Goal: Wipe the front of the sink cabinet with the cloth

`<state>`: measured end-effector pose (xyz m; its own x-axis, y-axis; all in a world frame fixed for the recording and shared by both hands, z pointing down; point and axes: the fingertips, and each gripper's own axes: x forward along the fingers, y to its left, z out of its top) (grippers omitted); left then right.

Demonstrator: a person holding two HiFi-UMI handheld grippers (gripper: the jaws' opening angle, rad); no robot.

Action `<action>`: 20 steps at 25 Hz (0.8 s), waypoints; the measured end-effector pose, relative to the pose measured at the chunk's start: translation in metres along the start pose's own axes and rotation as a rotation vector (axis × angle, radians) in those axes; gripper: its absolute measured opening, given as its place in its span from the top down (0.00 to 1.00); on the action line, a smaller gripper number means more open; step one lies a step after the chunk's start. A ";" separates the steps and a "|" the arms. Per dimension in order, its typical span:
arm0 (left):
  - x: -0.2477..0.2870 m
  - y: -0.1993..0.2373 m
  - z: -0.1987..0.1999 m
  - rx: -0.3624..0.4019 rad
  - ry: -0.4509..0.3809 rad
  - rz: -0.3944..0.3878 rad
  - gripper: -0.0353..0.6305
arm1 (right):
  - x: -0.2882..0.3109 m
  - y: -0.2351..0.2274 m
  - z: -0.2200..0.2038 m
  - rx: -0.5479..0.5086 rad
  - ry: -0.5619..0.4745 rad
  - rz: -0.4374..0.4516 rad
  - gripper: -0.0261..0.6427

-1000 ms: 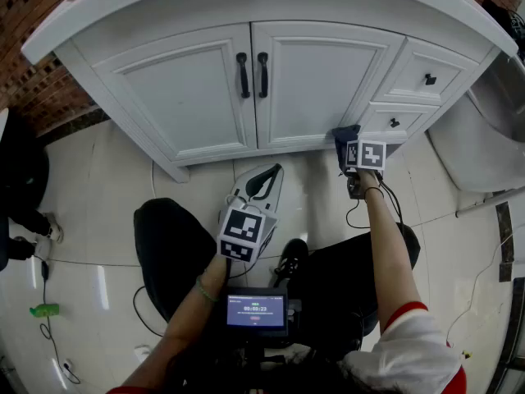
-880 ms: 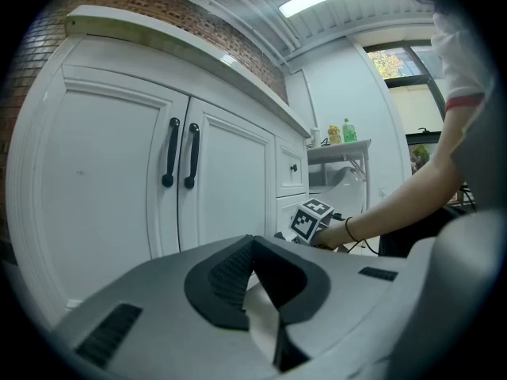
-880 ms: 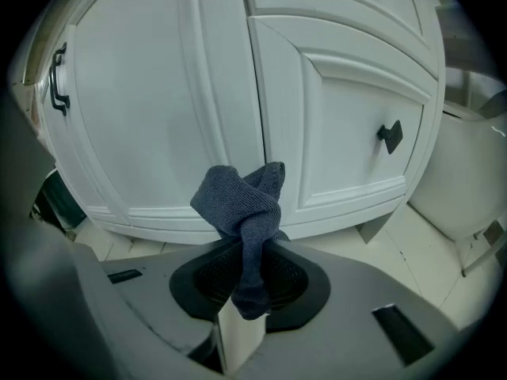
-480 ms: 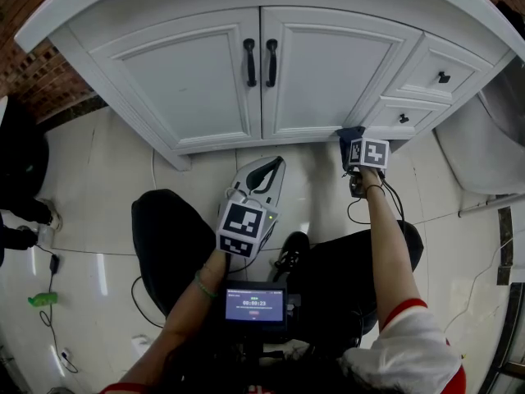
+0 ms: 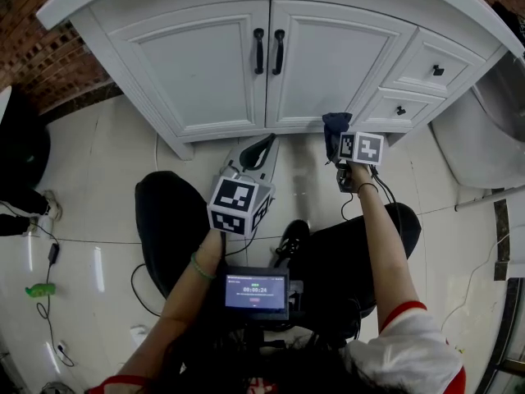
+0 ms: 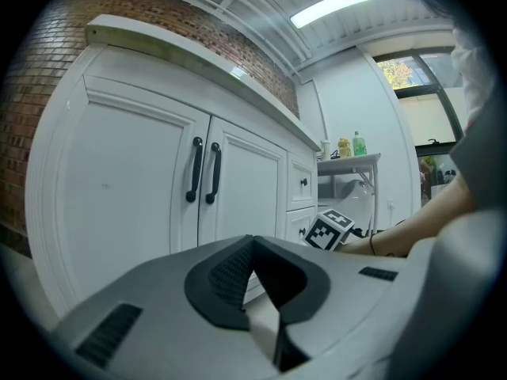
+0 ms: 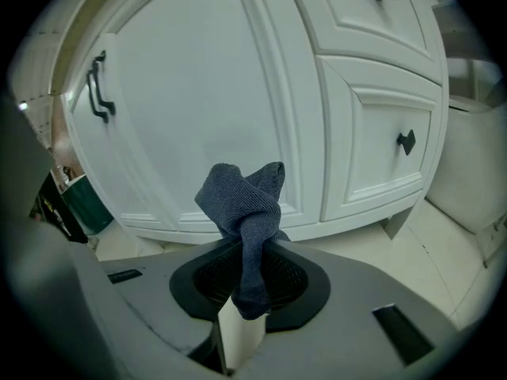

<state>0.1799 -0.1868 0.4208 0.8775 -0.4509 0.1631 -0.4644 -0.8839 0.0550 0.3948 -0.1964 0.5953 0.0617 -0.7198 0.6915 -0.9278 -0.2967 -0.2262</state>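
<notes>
Two claws appear in the head view: the right claw holds the dark blue cloth at the sink cabinet's bottom edge. Left gripper view: left claw closed, empty. Right gripper view: jaws clamp the cloth.

Cloth knitted, matt; cabinet smooth, painted; floor glossy tile.
</notes>
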 end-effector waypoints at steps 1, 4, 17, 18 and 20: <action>-0.006 0.001 0.004 0.002 -0.009 0.001 0.92 | -0.009 0.018 0.003 -0.015 -0.023 0.030 0.86; -0.029 0.004 0.008 -0.007 -0.024 0.013 0.92 | -0.042 0.077 0.007 -0.053 -0.102 0.132 0.86; -0.110 -0.002 -0.018 -0.022 -0.008 0.082 0.92 | -0.155 0.228 -0.039 -0.025 -0.354 0.367 0.86; -0.116 -0.004 -0.020 -0.025 -0.010 0.081 0.92 | -0.157 0.234 -0.044 -0.032 -0.354 0.368 0.86; -0.125 -0.011 -0.021 -0.023 -0.018 0.072 0.92 | -0.161 0.244 -0.052 -0.057 -0.358 0.368 0.86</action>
<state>0.0733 -0.1179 0.4208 0.8436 -0.5156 0.1501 -0.5289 -0.8461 0.0666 0.1390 -0.1205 0.4641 -0.1598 -0.9428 0.2926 -0.9297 0.0441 -0.3656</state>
